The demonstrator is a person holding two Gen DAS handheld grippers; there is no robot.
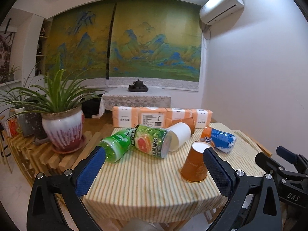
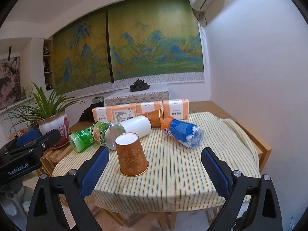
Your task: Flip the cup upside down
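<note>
Hovering over the striped surface point(image 2: 173, 173), both grippers empty, the cup already mouth-down.

The orange cup point(image 2: 131, 156) stands upright on its rim, white base on top, long axis vertical. The right gripper point(image 2: 154, 171), fingers wide apart, has the cup just ahead, near its left finger. The left gripper point(image 1: 154, 171), equally spread, sees the cup beside its right finger; neither touches it.

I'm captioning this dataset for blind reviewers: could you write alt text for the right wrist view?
An orange paper cup stands upside down on a striped tablecloth, in front of the open, empty right gripper. Behind it lie a green bottle, a white cup, a blue-labelled bottle and another orange cup; the left gripper shows at the left edge.
</note>
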